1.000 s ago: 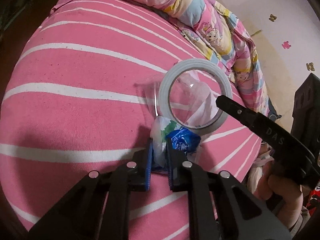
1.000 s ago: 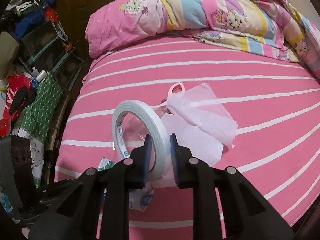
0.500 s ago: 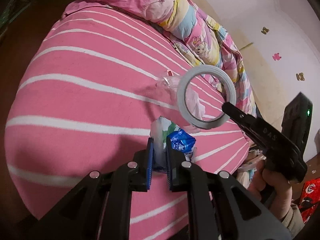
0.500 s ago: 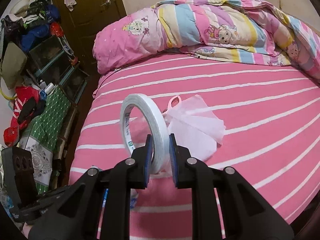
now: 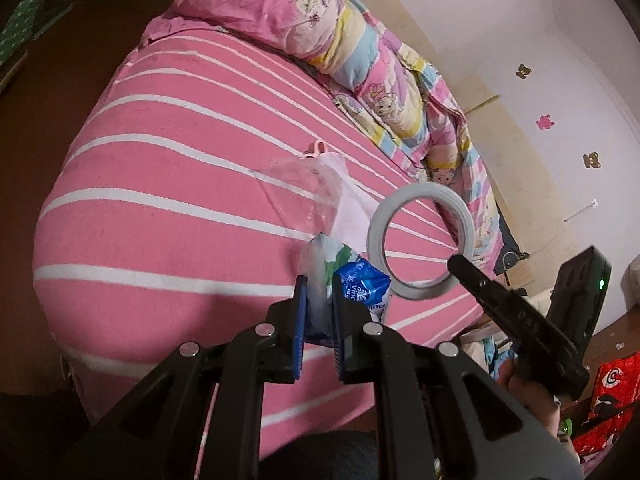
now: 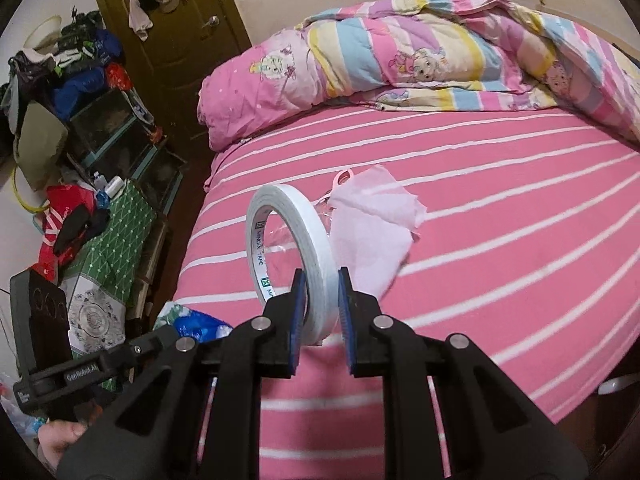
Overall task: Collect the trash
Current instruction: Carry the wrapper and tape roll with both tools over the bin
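Observation:
My left gripper [image 5: 319,294] is shut on a crumpled blue, white and green plastic wrapper [image 5: 352,280] and holds it above the near edge of the pink striped bed [image 5: 168,184]. The wrapper also shows in the right wrist view [image 6: 196,322]. My right gripper [image 6: 322,292] is shut on a white tape roll [image 6: 296,240], held upright above the bed. The roll also shows in the left wrist view [image 5: 420,240]. A pale pink tissue [image 6: 372,224], a clear plastic film [image 5: 304,184] and a small pink ring [image 6: 344,176] lie on the bed.
A rolled cartoon quilt [image 6: 420,56] lies along the far side of the bed. Left of the bed are a green-covered table [image 6: 116,236], glass tanks [image 6: 112,128], piled clothes and a brown door [image 6: 172,32]. A red bag [image 5: 612,396] is at the lower right.
Both grippers have risen and pulled back from the bed with their loads. The tape roll has come up off the tissue and film, which stay on the sheet.

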`<state>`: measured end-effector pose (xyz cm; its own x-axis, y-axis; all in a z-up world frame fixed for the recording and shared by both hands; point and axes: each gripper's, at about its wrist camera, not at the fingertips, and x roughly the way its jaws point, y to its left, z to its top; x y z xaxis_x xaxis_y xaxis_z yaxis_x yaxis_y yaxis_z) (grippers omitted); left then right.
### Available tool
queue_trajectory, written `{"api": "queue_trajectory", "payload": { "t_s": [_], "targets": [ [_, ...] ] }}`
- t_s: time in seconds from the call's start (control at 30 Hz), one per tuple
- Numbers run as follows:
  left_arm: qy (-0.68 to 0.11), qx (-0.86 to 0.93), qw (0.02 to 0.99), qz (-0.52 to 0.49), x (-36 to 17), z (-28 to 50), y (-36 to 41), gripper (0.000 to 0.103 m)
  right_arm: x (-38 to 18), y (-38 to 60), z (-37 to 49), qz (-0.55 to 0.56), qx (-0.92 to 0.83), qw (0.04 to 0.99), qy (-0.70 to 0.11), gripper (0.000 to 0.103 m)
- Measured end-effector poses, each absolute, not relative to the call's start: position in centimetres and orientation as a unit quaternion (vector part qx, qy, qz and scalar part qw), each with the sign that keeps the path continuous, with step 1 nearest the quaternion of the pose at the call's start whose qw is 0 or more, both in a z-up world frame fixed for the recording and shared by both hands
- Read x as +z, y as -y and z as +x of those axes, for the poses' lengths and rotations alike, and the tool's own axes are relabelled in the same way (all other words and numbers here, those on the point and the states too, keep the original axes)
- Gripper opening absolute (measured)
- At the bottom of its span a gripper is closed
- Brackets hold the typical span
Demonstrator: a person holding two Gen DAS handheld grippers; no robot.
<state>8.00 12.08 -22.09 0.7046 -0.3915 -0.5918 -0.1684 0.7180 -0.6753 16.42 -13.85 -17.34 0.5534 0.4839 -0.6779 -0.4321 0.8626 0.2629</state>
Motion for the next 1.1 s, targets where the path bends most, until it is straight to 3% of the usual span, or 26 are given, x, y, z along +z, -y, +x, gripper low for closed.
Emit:
{"api": "queue_trajectory", "payload": {
  "t_s": [0.57, 1.1],
  "targets": [
    [-0.352, -0.133, 0.879, -0.293, -13.8, 5.1, -1.7, 0.011, -12.8, 26.9, 6.9, 0.078, 0.203, 0.914, -0.342, 0.017],
    [-0.425, -0.240, 0.844, -0.224, -16.4, 4.0, 14.4, 0.011, -16.9, 43.3, -2.4, 0.121, 0.076, 0.925, -0.352, 0.017]
  ]
}}
